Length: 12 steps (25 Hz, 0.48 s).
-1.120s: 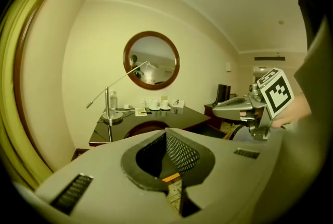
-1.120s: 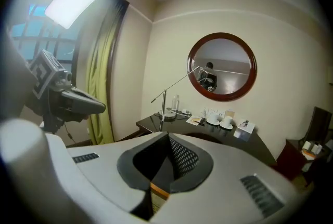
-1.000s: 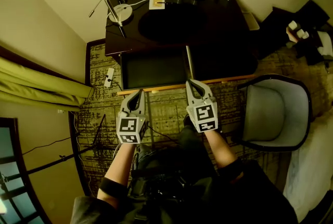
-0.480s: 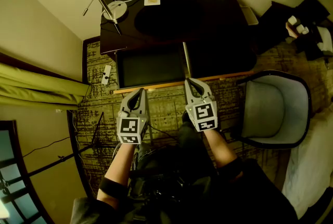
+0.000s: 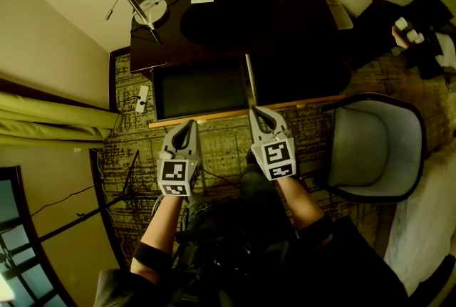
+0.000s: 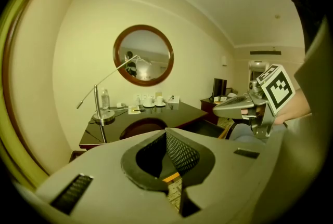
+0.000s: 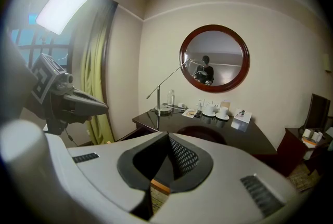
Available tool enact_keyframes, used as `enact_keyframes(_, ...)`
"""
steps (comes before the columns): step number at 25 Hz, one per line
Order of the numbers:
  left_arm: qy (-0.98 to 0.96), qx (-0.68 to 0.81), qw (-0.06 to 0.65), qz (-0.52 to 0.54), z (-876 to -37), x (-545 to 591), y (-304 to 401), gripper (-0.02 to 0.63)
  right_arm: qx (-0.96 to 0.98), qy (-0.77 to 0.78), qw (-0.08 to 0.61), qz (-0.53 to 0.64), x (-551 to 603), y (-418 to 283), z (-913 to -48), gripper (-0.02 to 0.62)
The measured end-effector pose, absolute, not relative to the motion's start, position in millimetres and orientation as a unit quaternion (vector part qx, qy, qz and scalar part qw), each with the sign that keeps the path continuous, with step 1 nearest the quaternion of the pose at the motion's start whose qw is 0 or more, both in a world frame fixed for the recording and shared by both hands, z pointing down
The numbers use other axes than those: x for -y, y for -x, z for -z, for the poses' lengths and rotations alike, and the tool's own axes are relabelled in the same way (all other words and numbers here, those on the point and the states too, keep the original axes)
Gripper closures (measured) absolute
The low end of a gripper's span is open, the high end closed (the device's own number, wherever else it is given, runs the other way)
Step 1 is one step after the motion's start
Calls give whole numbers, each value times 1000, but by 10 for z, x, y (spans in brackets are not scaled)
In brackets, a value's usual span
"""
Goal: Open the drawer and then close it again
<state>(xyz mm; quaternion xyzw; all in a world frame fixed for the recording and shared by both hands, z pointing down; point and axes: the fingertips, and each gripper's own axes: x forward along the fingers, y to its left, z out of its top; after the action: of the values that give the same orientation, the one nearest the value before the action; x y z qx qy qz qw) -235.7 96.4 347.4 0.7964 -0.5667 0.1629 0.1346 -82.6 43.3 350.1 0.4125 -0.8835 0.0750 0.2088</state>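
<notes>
Compared with one second ago, the wide dark drawer with a pale wooden front rail (image 5: 214, 117) seems a little farther out from under the dark glossy surface (image 5: 285, 21), and both sit higher in the head view. The two claws are at the front rail as before.

The left claw (image 5: 189, 125) is closed tip to tip and holds nothing. Its tips lie at the left part of the rail; I cannot tell if they touch it. The right claw (image 5: 256, 110) is also fully closed and empty, with its tips at the middle of the rail.

The drawer stands open toward the person. Its long axis goes left to right across the head view, rising slightly to the right.
</notes>
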Motion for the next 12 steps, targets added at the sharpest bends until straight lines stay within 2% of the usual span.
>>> enact_keyframes(12, -758, 612, 156, -164, -3583, -782, 1886, 612, 924, -312, 215, -55, -150, 620, -3536, 593)
